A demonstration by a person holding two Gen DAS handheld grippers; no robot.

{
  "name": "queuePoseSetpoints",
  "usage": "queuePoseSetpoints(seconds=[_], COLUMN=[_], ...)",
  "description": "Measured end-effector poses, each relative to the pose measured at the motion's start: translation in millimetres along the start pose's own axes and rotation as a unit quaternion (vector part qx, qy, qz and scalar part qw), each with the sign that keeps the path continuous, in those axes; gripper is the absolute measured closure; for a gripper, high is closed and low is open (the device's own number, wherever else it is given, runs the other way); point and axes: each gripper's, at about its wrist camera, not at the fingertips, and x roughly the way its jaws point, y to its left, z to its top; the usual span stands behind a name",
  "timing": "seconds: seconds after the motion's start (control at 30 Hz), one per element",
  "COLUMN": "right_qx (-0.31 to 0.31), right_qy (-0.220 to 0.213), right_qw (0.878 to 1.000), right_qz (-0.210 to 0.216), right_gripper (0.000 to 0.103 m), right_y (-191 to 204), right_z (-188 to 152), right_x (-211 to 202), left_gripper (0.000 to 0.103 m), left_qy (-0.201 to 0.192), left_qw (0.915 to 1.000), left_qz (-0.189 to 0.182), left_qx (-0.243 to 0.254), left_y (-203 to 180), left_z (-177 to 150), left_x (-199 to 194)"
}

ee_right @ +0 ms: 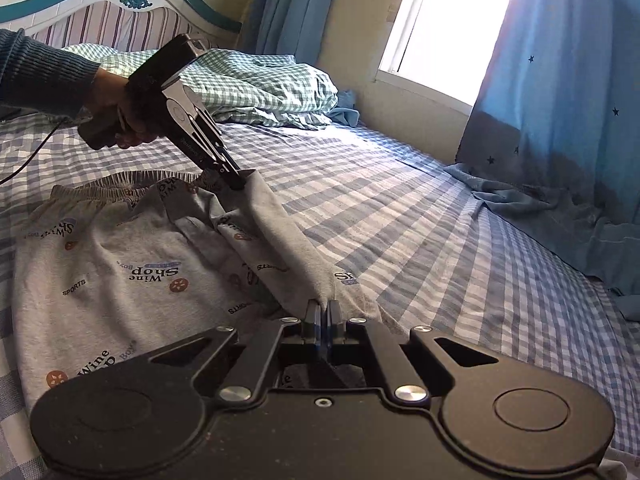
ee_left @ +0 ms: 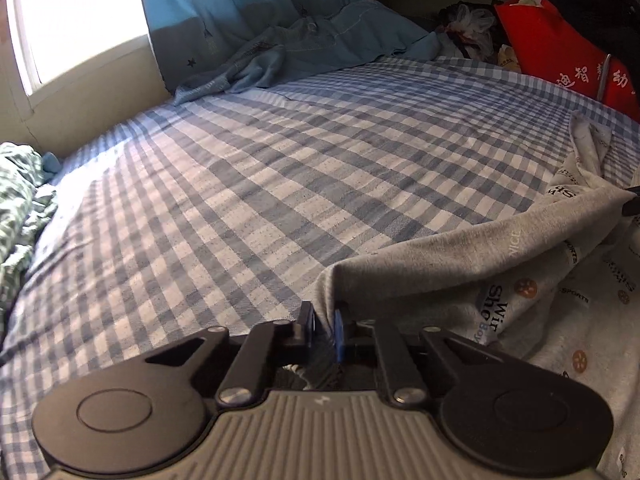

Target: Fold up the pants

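Grey printed pants (ee_right: pixel 120 264) lie on the checked bed sheet (ee_right: pixel 420 240), with the elastic waistband toward the headboard. One side edge is lifted into a taut ridge between both grippers. My right gripper (ee_right: pixel 323 308) is shut on the near end of that ridge. A hand holds my left gripper (ee_right: pixel 237 179), which pinches the far end by the waistband. In the left wrist view, my left gripper (ee_left: pixel 324 322) is shut on a grey fold of the pants (ee_left: pixel 472 264), which spread out to the right.
A crumpled green checked quilt (ee_right: pixel 264 88) lies near the striped headboard (ee_right: pixel 120 24). Blue star curtains (ee_right: pixel 560 100) hang by the window and pool on the sheet's far edge. A red bag (ee_left: pixel 560 52) stands past the bed's far corner.
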Motion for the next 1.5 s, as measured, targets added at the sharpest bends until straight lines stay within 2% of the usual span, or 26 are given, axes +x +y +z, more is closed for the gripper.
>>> queuePoseSetpoints(seconds=[0.13, 0.23, 0.43, 0.53, 0.73, 0.83, 0.97, 1.07, 1.13, 1.2, 1.23, 1.27, 1.3, 1.33, 1.37, 1.4, 1.43, 1.47, 1.5], right_qx=[-0.006, -0.018, -0.053, -0.088, -0.105, -0.109, -0.118, -0.138, -0.155, -0.154, -0.151, -0.149, -0.148, -0.148, -0.145, -0.140, -0.131, -0.122, -0.113], right_qy=[-0.016, -0.032, -0.049, -0.045, -0.013, -0.009, -0.020, -0.017, 0.003, 0.006, 0.006, 0.001, -0.007, -0.012, -0.016, -0.020, -0.022, -0.022, -0.019], right_qw=[1.000, 0.998, 0.996, 0.993, 0.992, 0.992, 0.990, 0.988, 0.986, 0.987, 0.988, 0.988, 0.988, 0.988, 0.989, 0.990, 0.991, 0.992, 0.993], right_qz=[-0.026, -0.043, -0.058, -0.066, -0.063, -0.069, -0.074, -0.067, -0.056, -0.045, -0.041, -0.040, -0.039, -0.037, -0.034, -0.027, -0.013, 0.001, 0.016], right_gripper=[0.102, 0.102, 0.102, 0.102, 0.102, 0.102, 0.102, 0.102, 0.101, 0.097, 0.090, 0.084, 0.081, 0.072, 0.062, 0.059, 0.057, 0.057, 0.056], right_y=[9.2, 20.5, 56.4, 81.6, 115.5, 121.7, 125.9, 132.7, 138.5, 139.6, 139.2, 138.5, 137.5, 135.4, 132.2, 128.6, 124.2, 120.0, 116.0], right_z=[2.9, 1.8, -20.1, -36.6, -67.2, -73.3, -70.8, -71.9, -77.5, -82.5, -82.8, -81.9, -81.0, -79.4, -77.7, -75.6, -72.8, -70.1, -67.2], right_x=[-15.1, -33.0, -71.4, -85.2, -86.9, -83.1, -92.6, -99.9, -97.6, -98.7, -101.2, -104.8, -108.8, -111.9, -113.6, -113.8, -112.0, -108.6, -103.5], left_gripper=[0.093, 0.093, 0.094, 0.095, 0.095, 0.095, 0.095, 0.095, 0.094, 0.090, 0.082, 0.063, 0.054, 0.042, 0.038, 0.035, 0.027, 0.017, 0.014], left_qy=[-0.059, -0.099, -0.143, -0.143, -0.119, -0.121, -0.131, -0.114, -0.098, -0.091, -0.088, -0.086, -0.090, -0.099, -0.106, -0.116, -0.129, -0.141, -0.157], left_qw=[0.9943, 0.9881, 0.9742, 0.9682, 0.9655, 0.9628, 0.9632, 0.9639, 0.9643, 0.9659, 0.9678, 0.9700, 0.9716, 0.9737, 0.9763, 0.9787, 0.9795, 0.9787, 0.9754], left_qz=[0.089, 0.117, 0.152, 0.169, 0.182, 0.186, 0.178, 0.163, 0.158, 0.156, 0.155, 0.155, 0.155, 0.155, 0.150, 0.141, 0.133, 0.129, 0.131], left_qx=[0.003, 0.014, 0.085, 0.115, 0.144, 0.155, 0.153, 0.177, 0.188, 0.185, 0.178, 0.166, 0.154, 0.134, 0.114, 0.094, 0.080, 0.076, 0.082], left_y=[-26.7, -44.6, -92.8, -124.3, -167.3, -176.2, -175.1, -174.3, -178.1, -180.2, -181.3, -182.8, -184.7, -186.9, -189.1, -191.7, -193.8, -197.9, -202.1], left_z=[-5.1, -20.0, -75.2, -110.0, -164.1, -170.7, -171.2, -179.5, -187.0, -194.4, -196.6, -198.3, -199.3, -199.5, -197.1, -193.3, -188.8, -183.3, -175.2], left_x=[-46.1, -87.6, -143.6, -153.4, -149.8, -150.6, -162.9, -168.4, -167.7, -170.2, -172.8, -176.9, -181.7, -189.3, -195.2, -200.8, -205.3, -206.8, -207.1])
